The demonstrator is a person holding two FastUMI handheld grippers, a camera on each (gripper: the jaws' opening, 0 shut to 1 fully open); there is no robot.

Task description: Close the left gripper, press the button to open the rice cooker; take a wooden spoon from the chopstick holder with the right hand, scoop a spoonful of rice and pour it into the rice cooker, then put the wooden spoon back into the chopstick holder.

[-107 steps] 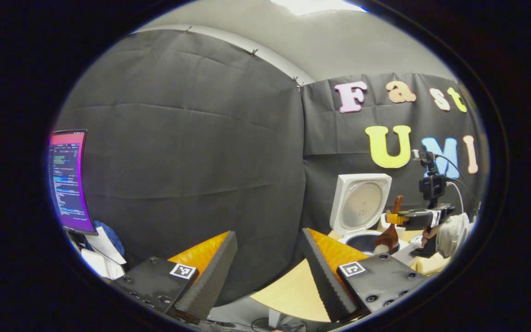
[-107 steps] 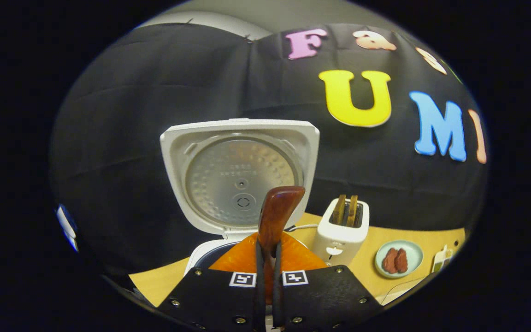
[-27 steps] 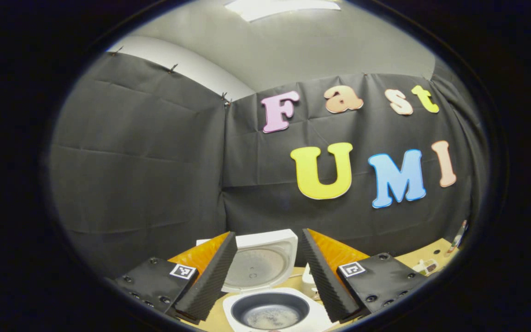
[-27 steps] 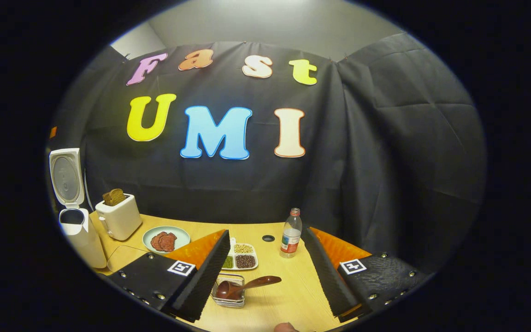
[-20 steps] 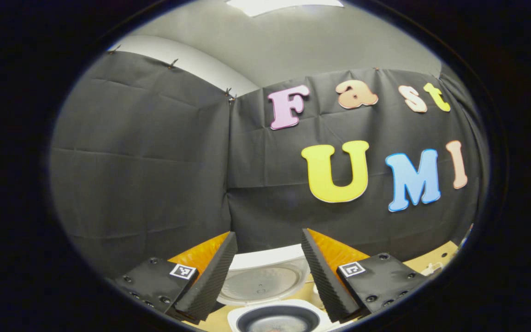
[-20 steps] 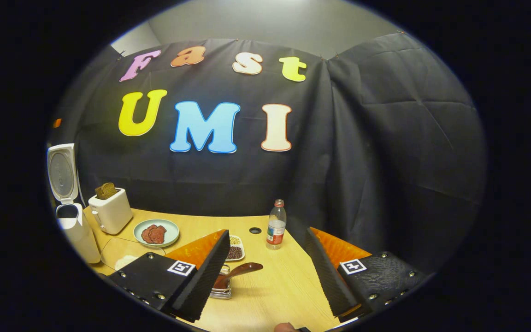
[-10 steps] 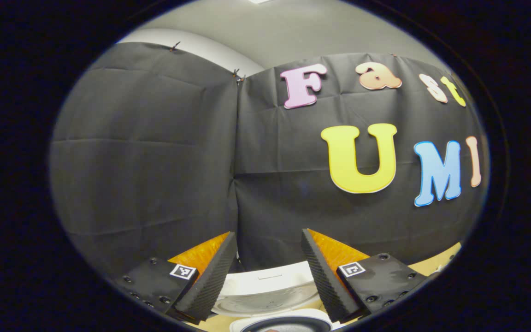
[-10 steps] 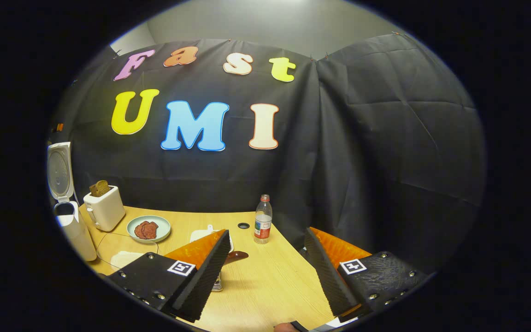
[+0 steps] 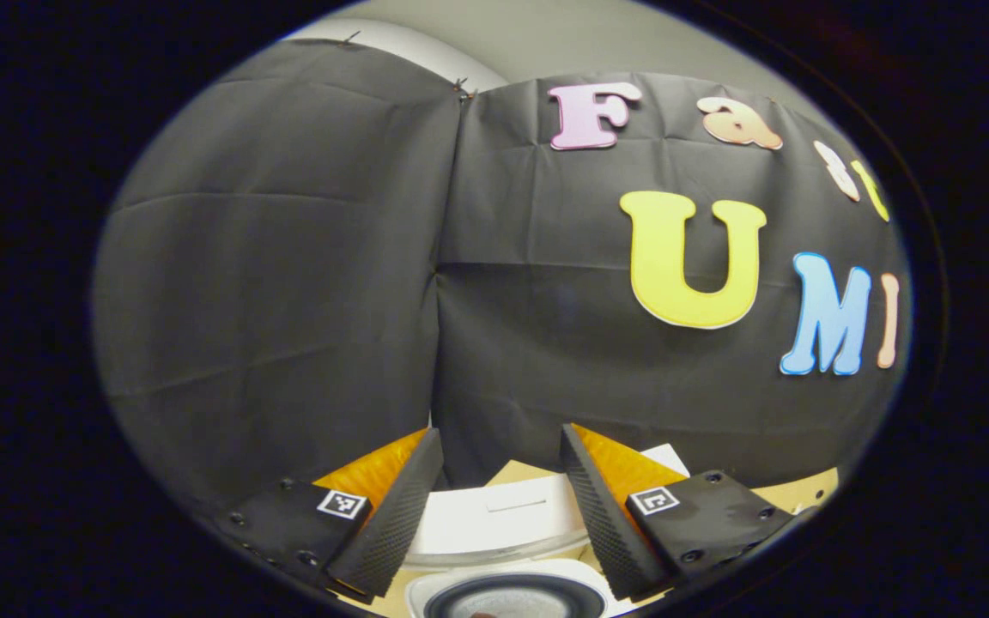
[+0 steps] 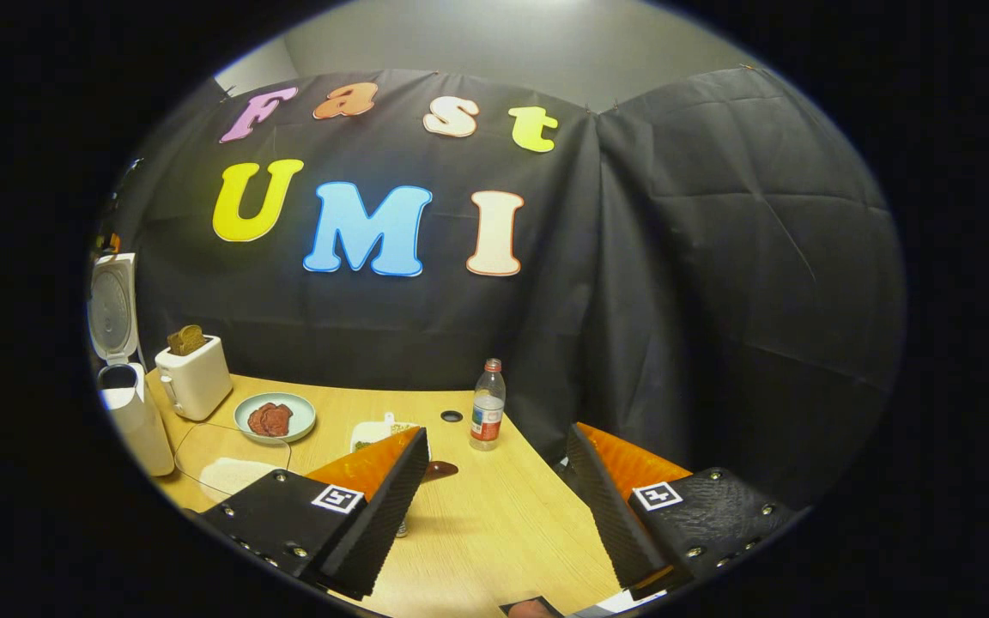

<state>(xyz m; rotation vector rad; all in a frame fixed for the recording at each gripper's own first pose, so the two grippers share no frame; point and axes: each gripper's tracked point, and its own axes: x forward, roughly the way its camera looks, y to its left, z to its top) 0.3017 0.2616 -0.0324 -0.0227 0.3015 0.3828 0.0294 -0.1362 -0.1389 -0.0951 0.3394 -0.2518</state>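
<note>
In the left gripper view, my left gripper (image 9: 499,506) is open, and the white rice cooker lid (image 9: 494,518) shows between its fingers. Below it lies the dark inner pot (image 9: 512,598). My right gripper (image 10: 499,506) is open with nothing between its fingers, above the wooden table (image 10: 494,532). The wooden spoon (image 10: 441,469) pokes out from behind the right gripper's left finger. A sliver of the wire chopstick holder (image 10: 400,529) shows below it; the rest is hidden. The rice cooker (image 10: 130,416) stands far left with its lid (image 10: 111,309) up.
A white toaster (image 10: 194,378) with bread stands beside the cooker. To its right are a plate of meat (image 10: 275,418), a clear bowl of rice (image 10: 228,472), a small tray of grains (image 10: 374,432) and a plastic bottle (image 10: 486,405). Black cloth walls close the booth.
Earlier my right gripper held the spoon over the cooker; now it is open, the spoon rests in the holder, and the gripper has drawn back. My left gripper has moved over the cooker's lid.
</note>
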